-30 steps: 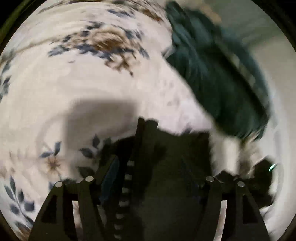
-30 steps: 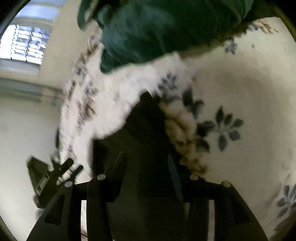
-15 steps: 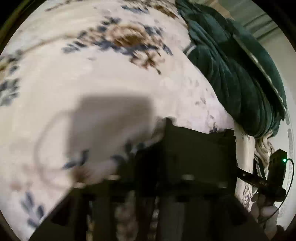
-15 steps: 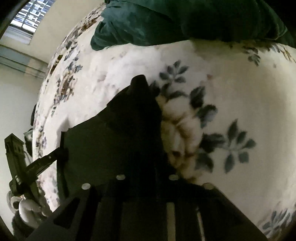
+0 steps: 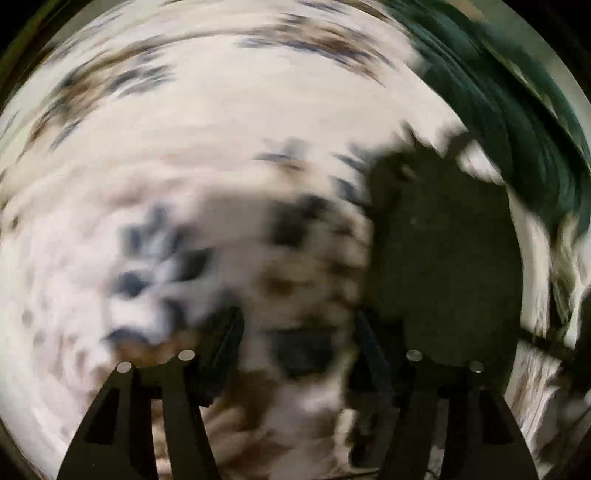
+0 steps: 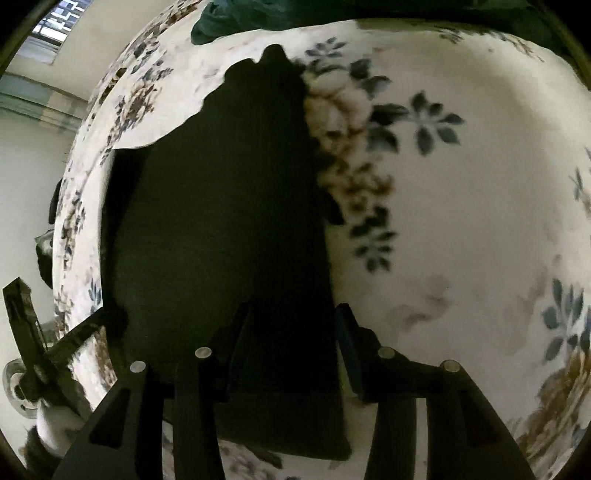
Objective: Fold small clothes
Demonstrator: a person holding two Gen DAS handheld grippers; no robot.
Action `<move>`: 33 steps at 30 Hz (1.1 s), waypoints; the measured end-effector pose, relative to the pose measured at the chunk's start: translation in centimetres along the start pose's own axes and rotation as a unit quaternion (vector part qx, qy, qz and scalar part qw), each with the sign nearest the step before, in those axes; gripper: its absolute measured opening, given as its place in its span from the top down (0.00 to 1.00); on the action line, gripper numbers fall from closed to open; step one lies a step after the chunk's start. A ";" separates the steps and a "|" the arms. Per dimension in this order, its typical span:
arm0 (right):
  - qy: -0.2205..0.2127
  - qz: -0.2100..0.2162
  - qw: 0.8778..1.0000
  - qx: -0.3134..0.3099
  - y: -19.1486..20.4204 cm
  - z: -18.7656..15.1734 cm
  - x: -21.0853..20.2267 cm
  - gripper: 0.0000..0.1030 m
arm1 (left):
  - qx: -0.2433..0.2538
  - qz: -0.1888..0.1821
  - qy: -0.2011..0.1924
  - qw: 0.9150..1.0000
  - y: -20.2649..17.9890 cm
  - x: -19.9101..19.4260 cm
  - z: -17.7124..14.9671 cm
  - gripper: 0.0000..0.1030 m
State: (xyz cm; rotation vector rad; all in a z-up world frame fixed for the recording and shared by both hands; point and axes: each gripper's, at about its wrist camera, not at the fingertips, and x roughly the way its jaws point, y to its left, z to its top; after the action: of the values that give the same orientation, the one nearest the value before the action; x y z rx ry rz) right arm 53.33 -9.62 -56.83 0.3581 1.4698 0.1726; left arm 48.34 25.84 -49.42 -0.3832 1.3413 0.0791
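Though left view blurred, left gripper [image 5: 295, 328] jaws apart, nothing between, only floral bedspread [image 5: 184, 147]; dark garment [image 5: 443, 251] lies right of jaws, long axis running away. Right gripper [image 6: 291, 317] jaws apart over garment [image 6: 221, 221] near edge, contact unclear; cloth stretches ahead-left. Right gripper nearer. Green blanket [image 6: 258, 18] beyond.

**Dim room light, one view smeared, one sharp**

The left wrist view is heavily motion-blurred: the floral bedspread [image 5: 184, 147] ahead of the fingers [image 5: 221, 343] smears into streaks, and a soft grey shadow lies just beyond them. The right wrist view is sharp. Daylight enters from a window [image 6: 55, 26] far up-left of the fingers [image 6: 236, 339]. The dark garment [image 6: 221, 221] between them reads almost black, without detail. Fisheye bending curves both edges into black.
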 end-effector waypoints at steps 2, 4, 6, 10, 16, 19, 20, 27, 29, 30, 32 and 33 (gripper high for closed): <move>-0.001 -0.001 1.000 0.000 -0.3 -0.6 -0.3 0.54 | -0.014 -0.021 -0.006 1.000 0.8 -1.3 -0.3 0.42; -0.006 -0.004 1.000 0.002 -0.5 -1.0 -0.8 0.54 | -0.013 -0.051 -0.002 0.999 -0.1 -2.4 -1.4 0.42; -0.010 0.001 1.000 0.014 -1.0 -1.7 -1.5 0.54 | 0.008 -0.070 0.008 0.997 -2.4 -2.7 -3.1 0.42; -0.013 0.010 0.999 0.032 -0.9 -3.4 -2.6 0.54 | 0.069 -0.063 0.032 0.995 -8.9 0.1 -6.7 0.42; 0.012 -0.006 0.999 0.040 -0.8 -6.5 -1.6 0.51 | 0.147 -0.005 -0.027 0.989 -9.8 0.5 -8.4 0.75; 0.007 -0.018 0.999 0.030 -0.7 -7.2 -0.4 0.75 | 0.172 0.013 -0.027 0.985 -7.9 -0.5 -8.4 0.79; 0.001 -0.033 0.999 0.022 -0.6 -7.3 -0.4 0.78 | 0.173 0.013 -0.024 0.984 -7.2 -0.7 -8.4 0.79; 0.001 -0.033 0.999 0.036 -1.0 -7.3 -1.3 0.82 | 0.100 0.008 -0.003 0.995 -3.6 -1.1 -7.3 0.76; 0.014 -0.002 0.997 0.072 -2.2 -7.8 -2.3 0.78 | 0.032 -0.034 -0.002 0.999 -2.1 -2.3 -7.8 0.67; 0.014 0.013 0.996 0.088 -2.6 -8.0 -3.0 0.71 | -0.004 -0.060 0.001 0.998 -1.4 -2.7 -8.6 0.58; 0.012 0.056 0.989 0.136 -3.8 -9.7 -4.1 0.60 | -0.069 -0.131 0.016 0.989 -1.2 -2.6 -10.6 0.48; 0.014 0.070 0.986 0.150 -4.1 -10.3 -4.1 0.59 | -0.095 -0.153 0.026 0.983 -1.5 -2.3 -11.5 0.48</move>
State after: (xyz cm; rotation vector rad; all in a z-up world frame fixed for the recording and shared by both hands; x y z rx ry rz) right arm 42.33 -13.51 -54.98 0.7077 1.5011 0.0683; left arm 37.48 21.18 -48.94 -0.7541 1.3168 -0.0592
